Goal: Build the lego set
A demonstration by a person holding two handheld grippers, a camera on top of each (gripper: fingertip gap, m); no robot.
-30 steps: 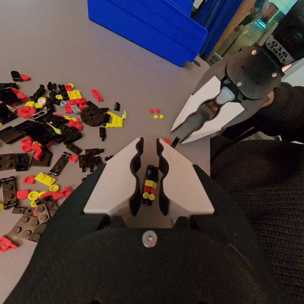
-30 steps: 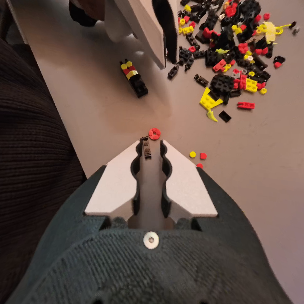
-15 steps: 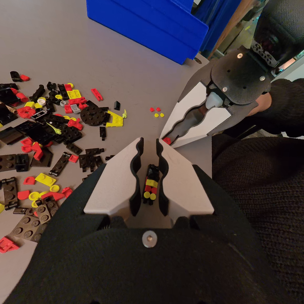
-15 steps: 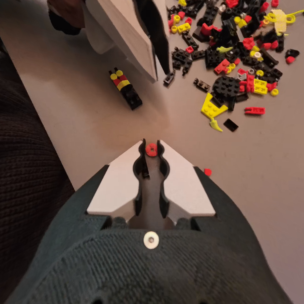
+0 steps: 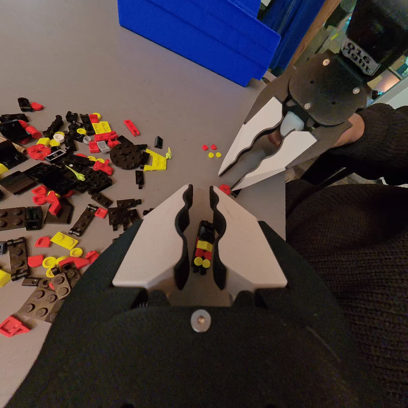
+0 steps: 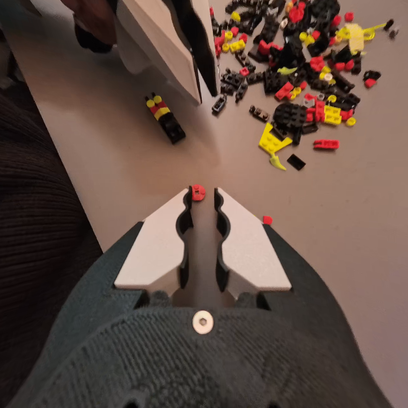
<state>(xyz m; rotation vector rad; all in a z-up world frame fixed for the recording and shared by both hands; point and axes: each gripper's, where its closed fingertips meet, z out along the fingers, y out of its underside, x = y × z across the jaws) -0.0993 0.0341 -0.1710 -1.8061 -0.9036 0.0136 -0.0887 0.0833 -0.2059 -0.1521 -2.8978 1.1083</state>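
While the left gripper (image 5: 201, 187) hangs released above the small black assembly (image 5: 204, 247), the right gripper (image 6: 202, 191), also released, brackets a red round plate (image 6: 198, 192) beside its left fingertip.

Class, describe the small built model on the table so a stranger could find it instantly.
Start at the big pile of loose pieces on the grey table. Beside it, apart, a small model lies between the left gripper's open fingers. Unlike the loose pieces, it is assembled: black body, yellow band, red, two yellow studs.
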